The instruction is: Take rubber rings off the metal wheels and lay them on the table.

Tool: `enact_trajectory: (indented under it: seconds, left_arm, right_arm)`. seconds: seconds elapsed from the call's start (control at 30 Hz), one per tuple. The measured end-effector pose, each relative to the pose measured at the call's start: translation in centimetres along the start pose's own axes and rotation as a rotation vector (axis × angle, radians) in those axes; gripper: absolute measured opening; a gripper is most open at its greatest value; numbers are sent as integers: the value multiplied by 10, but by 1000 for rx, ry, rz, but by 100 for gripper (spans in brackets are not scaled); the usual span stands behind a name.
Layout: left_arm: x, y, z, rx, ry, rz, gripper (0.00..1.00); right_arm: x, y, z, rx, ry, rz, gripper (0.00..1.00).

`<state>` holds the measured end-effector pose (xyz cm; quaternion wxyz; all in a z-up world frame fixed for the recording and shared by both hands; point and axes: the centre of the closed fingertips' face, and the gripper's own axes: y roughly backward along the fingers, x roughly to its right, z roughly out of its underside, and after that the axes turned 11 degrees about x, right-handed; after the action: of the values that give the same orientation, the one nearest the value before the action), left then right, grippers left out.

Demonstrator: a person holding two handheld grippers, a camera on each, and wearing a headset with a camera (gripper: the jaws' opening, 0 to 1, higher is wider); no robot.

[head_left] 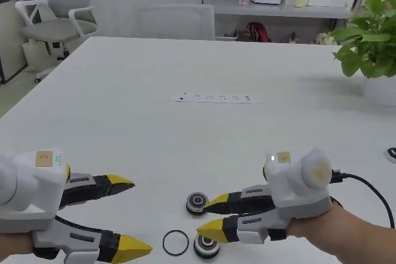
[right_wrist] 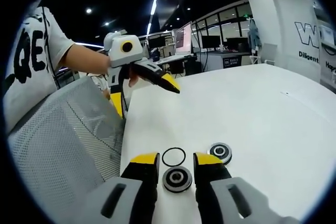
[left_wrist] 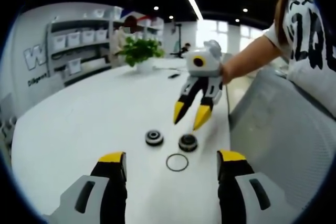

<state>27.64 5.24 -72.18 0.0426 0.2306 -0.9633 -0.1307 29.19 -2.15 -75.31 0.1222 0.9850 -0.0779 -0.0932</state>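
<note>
Head view: ring (head_left: 176, 242), a thin black hoop, lies flat on the white table (head_left: 185, 140). Just right of the ring sits the near wheel (head_left: 206, 246), dark-rimmed with a metal centre. The far wheel (head_left: 197, 203), of the same look, stands just beyond the ring. Left of the ring, the left gripper (head_left: 130, 217) has its jaws spread wide and holds nothing. Right of the ring, the right gripper (head_left: 210, 217) has its jaws parted and is empty too. Beyond the ring the table runs bare and wide to a socket strip (head_left: 213, 97). A plant (head_left: 371, 35) stands well off to the right.

Left gripper view: both wheels sit just beyond the ring (left_wrist: 177, 162), apart from each other. The right gripper's tips hang above them, clear of the table.

Right gripper view: the near wheel (right_wrist: 177, 178) shows between this gripper's jaws with a gap at each side, just short of the ring (right_wrist: 174, 156). The table edge runs left of the ring, with a mesh chair (right_wrist: 68, 140) beside it.

Count: two wheels, one loose ring, two grippers.
</note>
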Motion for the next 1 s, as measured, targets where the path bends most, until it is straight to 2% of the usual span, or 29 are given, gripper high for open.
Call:
enact_trajectory:
  seconds: [0.2, 0.6, 1.0]
  left_arm:
    - [0, -8, -5, 8, -1, 14, 70]
    - [8, -28, -3, 5, -5, 60, 68]
    - [21, -51, 2, -7, -15, 126, 62]
  right_arm:
    - [2, 12, 7, 3, -20, 21, 23]
    - [11, 33, 21, 19, -53, 82, 23]
    - [6, 29, 39, 4, -62, 71, 23]
